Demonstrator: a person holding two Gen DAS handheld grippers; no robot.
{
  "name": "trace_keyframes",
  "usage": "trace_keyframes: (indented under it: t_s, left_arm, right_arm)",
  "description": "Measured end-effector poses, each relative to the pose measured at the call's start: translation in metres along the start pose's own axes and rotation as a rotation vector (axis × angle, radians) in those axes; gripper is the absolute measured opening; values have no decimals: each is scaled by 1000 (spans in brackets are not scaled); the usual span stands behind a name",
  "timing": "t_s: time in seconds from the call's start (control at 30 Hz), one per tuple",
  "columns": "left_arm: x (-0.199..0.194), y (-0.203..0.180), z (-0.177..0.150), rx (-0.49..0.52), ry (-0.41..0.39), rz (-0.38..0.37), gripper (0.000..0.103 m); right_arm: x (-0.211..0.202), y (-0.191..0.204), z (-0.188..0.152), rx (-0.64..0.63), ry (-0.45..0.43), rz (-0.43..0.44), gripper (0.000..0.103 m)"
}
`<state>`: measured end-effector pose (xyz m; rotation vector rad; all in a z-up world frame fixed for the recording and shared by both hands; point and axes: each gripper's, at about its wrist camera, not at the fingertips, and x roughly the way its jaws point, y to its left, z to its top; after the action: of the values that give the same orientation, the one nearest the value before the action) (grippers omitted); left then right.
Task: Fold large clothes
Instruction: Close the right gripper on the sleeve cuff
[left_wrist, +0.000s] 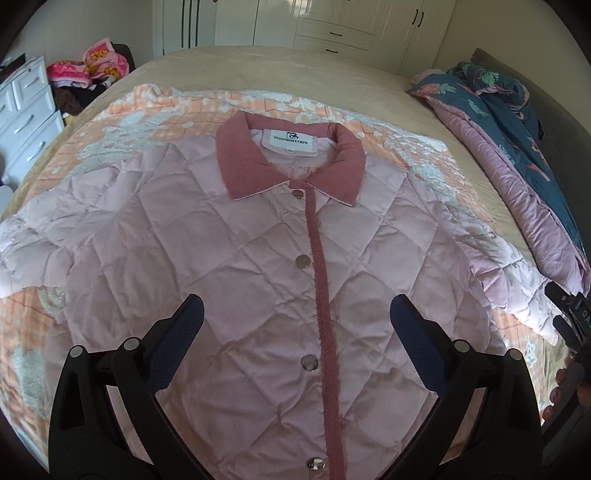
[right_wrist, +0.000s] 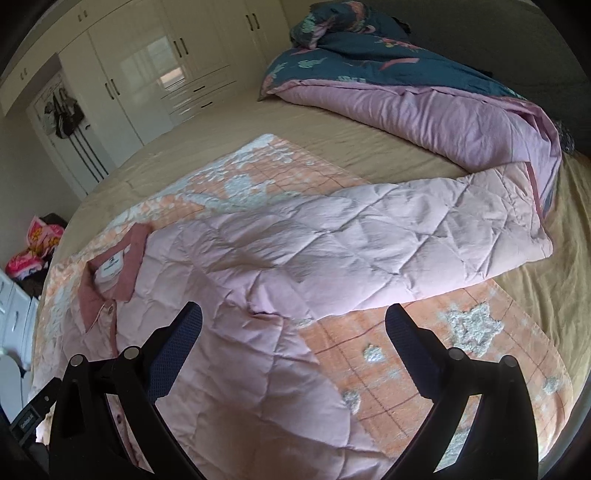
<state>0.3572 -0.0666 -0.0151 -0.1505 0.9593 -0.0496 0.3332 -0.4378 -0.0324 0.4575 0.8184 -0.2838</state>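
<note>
A pink quilted jacket (left_wrist: 236, 266) with a darker pink collar (left_wrist: 291, 158) lies flat and buttoned, front up, on an orange blanket (left_wrist: 155, 107) on the bed. My left gripper (left_wrist: 295, 325) is open and empty, hovering above the jacket's middle over the button placket. In the right wrist view the jacket (right_wrist: 258, 266) has its right sleeve (right_wrist: 443, 229) stretched out toward the bed's far side. My right gripper (right_wrist: 293, 336) is open and empty above the jacket's side edge, below the sleeve. The right gripper also shows at the left wrist view's right edge (left_wrist: 570, 321).
A rolled pink and teal duvet (right_wrist: 424, 107) lies along the bed's far side, touching the sleeve cuff. White wardrobes (right_wrist: 155, 74) stand behind the bed. A white drawer unit (left_wrist: 22, 110) and a pile of clothes (left_wrist: 92, 66) are at the left.
</note>
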Motion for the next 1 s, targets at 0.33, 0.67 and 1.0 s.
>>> trace_keyframes:
  t_s: [0.33,0.67,1.0]
  left_arm:
    - [37,-23,15,42,31,8,95]
    - [70,-40,27,43,62,-38,95]
    - [79,-29,37,26,51,-6,95]
  right_arm:
    - [24,-107,24,231,8,-92,99]
    - [57,-194,27,486,38,-163,99]
    - [86,-255,35,651,-9,-173,99]
